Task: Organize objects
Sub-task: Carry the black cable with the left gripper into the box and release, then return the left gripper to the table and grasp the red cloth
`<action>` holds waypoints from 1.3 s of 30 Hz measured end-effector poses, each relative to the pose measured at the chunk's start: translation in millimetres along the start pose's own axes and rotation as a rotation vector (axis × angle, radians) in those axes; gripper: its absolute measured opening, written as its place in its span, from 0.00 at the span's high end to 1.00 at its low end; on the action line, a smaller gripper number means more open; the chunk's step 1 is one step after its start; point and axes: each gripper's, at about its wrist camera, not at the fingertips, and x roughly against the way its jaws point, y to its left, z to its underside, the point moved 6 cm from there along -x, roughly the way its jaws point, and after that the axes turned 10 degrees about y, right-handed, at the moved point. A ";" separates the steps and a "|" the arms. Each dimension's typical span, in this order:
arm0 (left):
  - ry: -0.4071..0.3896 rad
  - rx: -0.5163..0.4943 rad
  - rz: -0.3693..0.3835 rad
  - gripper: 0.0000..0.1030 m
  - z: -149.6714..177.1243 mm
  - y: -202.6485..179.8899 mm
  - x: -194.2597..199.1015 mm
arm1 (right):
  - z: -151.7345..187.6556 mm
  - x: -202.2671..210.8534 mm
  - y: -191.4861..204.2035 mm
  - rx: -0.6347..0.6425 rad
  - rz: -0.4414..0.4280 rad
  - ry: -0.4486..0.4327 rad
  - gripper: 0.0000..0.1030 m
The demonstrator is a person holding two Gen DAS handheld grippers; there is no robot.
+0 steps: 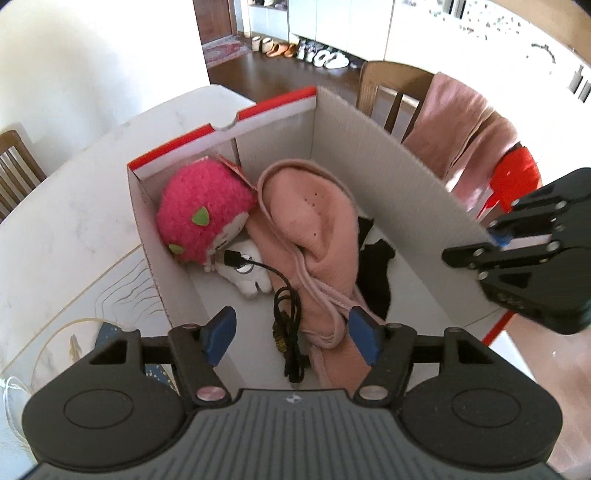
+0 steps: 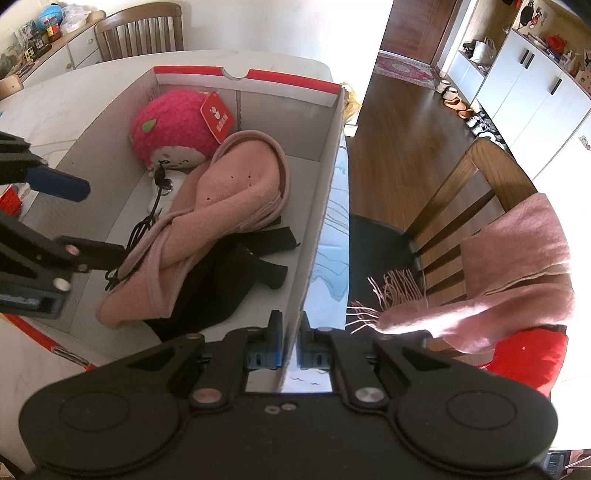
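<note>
A white cardboard box (image 1: 369, 147) with red trim stands on the table. Inside lie a pink plush toy (image 1: 199, 206) (image 2: 170, 125), a pink knitted garment (image 1: 314, 221) (image 2: 229, 184), a black cloth (image 1: 376, 277) (image 2: 221, 280) and a coiled black cable (image 1: 286, 306) (image 2: 144, 225). My left gripper (image 1: 291, 332) (image 2: 81, 221) hovers open above the box's near end, over the cable, with its blue pads touching nothing. My right gripper (image 2: 291, 339) (image 1: 498, 240) is shut on the box's right wall (image 2: 325, 177), pinching the cardboard at its top edge.
The box sits on a white marble table (image 1: 74, 206) (image 2: 55, 99). To the right, a wooden chair (image 1: 391, 85) (image 2: 480, 192) carries a pink fringed scarf (image 1: 461, 125) (image 2: 517, 266), with something red (image 1: 517, 173) below it. Another chair (image 2: 140, 29) stands beyond the table.
</note>
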 end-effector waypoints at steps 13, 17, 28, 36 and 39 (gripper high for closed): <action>-0.144 0.110 0.114 0.23 23.1 36.6 68.7 | 0.4 1.4 1.6 0.008 0.003 -0.004 0.95; -0.161 0.173 0.110 0.20 39.4 61.1 79.2 | 1.2 2.5 0.9 0.002 -0.001 -0.006 0.95; -0.161 0.371 0.064 0.02 94.1 136.8 81.4 | 1.8 2.8 0.7 0.002 -0.001 -0.005 0.95; -0.083 0.517 0.002 0.01 136.1 181.6 45.8 | 2.8 3.8 -0.1 0.001 0.004 -0.002 0.95; -0.052 0.555 0.005 0.01 150.6 191.1 29.8 | 3.1 4.2 0.0 0.000 0.006 -0.001 0.95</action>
